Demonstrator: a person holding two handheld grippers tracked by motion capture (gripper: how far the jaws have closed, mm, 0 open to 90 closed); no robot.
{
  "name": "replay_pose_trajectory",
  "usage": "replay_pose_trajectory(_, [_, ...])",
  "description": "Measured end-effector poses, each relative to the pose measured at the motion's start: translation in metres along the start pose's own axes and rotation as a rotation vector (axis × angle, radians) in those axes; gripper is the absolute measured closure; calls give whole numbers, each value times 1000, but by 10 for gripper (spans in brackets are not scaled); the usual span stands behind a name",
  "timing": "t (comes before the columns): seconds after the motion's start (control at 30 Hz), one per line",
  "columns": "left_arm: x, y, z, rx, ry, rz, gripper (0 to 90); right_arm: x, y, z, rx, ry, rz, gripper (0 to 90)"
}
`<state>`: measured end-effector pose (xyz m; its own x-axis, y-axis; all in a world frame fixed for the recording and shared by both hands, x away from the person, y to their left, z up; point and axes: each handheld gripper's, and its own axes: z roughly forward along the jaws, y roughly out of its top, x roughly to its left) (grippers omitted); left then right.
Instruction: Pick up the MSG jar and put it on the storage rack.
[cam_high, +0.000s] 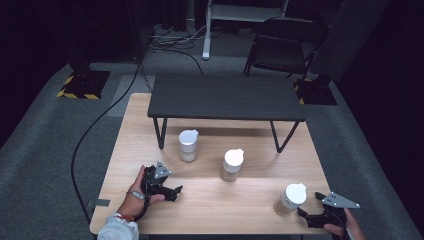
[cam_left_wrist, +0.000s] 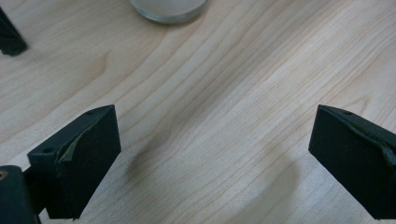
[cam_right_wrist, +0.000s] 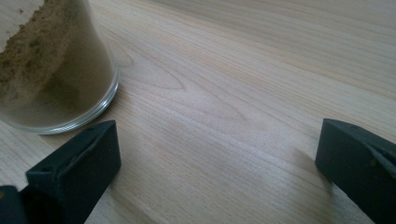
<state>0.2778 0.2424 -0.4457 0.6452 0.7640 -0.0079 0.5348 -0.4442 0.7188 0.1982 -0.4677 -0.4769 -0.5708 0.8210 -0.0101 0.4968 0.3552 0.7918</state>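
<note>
Three glass jars with white lids stand on the wooden table (cam_high: 150, 150): a left jar (cam_high: 188, 145), a middle jar (cam_high: 232, 164) and a right jar (cam_high: 290, 199). My left gripper (cam_high: 176, 192) rests near the front left, pointing right, and its jaws stand wide apart over bare wood. In the left gripper view (cam_left_wrist: 210, 158) a jar base (cam_left_wrist: 169, 10) sits farther ahead. My right gripper (cam_high: 304, 214) lies at the front right, just beside the right jar. In the right gripper view (cam_right_wrist: 217, 172) the jar of brown powder (cam_right_wrist: 51, 70) stands left of the open jaws, outside them.
A low black shelf (cam_high: 225, 96) on thin legs stands across the back of the table; one leg foot (cam_left_wrist: 9, 39) appears in the left gripper view. A folding chair (cam_high: 285, 45) and a cable (cam_high: 85, 135) are on the floor beyond.
</note>
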Motion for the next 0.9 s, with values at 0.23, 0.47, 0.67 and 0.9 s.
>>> replay_pose_trajectory(0.23, [-1, 0, -6, -40, 10, -10, 18, 0, 0, 0, 0, 0, 0, 0])
replay_pose_trajectory(0.47, [-3, 4, -9, -66, 16, 1, 17, 0, 0, 0, 0, 0, 0, 0])
replay_pose_trajectory(0.67, [-6, 11, -6, -69, 22, 14, 16, 0, 0, 0, 0, 0, 0, 0])
replay_pose_trajectory(0.9, [-7, 17, -2, -70, 24, 20, 16, 0, 0, 0, -1, 0, 0, 0])
